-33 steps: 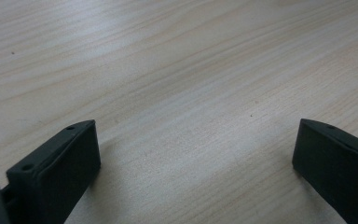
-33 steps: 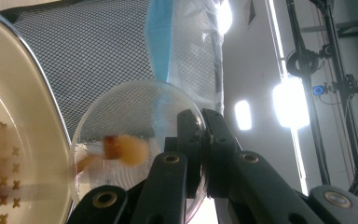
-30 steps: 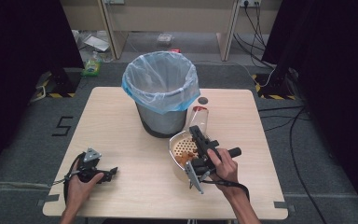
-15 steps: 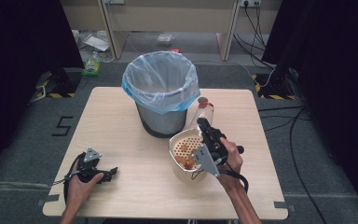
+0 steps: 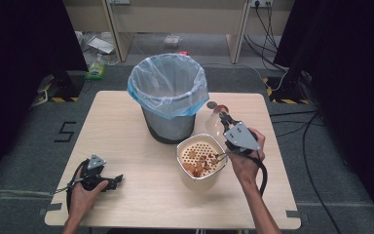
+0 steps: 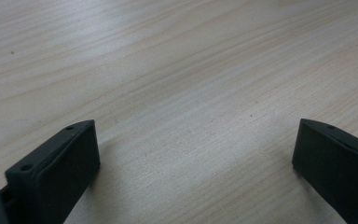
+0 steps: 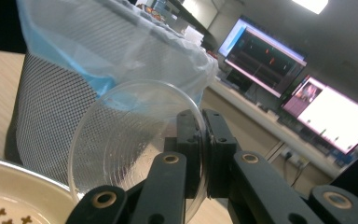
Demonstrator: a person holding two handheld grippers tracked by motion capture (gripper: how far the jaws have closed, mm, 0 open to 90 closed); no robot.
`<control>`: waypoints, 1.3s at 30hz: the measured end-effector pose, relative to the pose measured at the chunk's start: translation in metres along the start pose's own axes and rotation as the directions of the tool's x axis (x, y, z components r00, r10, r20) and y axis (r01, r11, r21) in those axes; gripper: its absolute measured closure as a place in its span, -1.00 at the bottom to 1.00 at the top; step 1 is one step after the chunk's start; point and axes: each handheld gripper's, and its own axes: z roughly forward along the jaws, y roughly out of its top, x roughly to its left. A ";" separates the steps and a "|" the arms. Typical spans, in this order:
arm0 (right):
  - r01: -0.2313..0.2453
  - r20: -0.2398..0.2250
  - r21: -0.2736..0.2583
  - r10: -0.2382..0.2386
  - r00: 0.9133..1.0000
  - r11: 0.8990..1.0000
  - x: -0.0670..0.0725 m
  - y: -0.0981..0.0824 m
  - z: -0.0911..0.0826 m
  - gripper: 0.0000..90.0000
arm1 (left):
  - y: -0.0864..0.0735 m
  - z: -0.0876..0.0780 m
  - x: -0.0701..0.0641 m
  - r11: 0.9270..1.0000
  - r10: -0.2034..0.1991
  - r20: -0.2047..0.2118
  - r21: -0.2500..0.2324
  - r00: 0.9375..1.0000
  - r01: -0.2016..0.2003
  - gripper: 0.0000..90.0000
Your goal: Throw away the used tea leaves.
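The right tool pinches a clear cup beside the bin. The left tool rests spread wide on the worktop.

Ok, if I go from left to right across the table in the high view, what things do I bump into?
Left gripper → bin with its blue bag → cream strainer bowl with brown scraps → right gripper, pinching a clear plastic cup.
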 end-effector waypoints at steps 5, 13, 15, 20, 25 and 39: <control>-0.090 -0.011 0.008 0.090 0.996 0.996 -0.014 0.005 0.003 0.93 | 0.000 0.000 0.000 1.000 0.000 0.000 0.000 1.000 0.000 -1.00; -0.117 -0.004 0.003 0.117 0.993 0.993 -0.035 0.020 0.010 0.93 | 0.000 0.000 0.000 1.000 -0.001 0.001 0.001 1.000 0.001 -1.00; -0.125 0.003 0.006 0.125 0.992 0.992 -0.040 0.023 0.012 0.93 | 0.000 0.000 0.000 1.000 -0.001 0.001 0.001 1.000 0.001 -1.00; -0.135 0.008 0.011 0.135 0.991 0.991 -0.053 0.034 0.020 0.93 | 0.000 0.000 0.000 1.000 -0.002 0.001 0.001 1.000 0.002 -1.00; -0.153 0.006 0.015 0.153 0.988 0.988 -0.065 0.047 0.027 0.93 | 0.000 0.000 0.000 1.000 0.000 0.002 0.002 1.000 0.000 -1.00; -0.164 0.000 -0.003 0.164 0.987 0.987 -0.085 0.086 0.054 0.93 | 0.000 0.000 0.000 1.000 -0.001 0.001 0.001 1.000 0.001 -1.00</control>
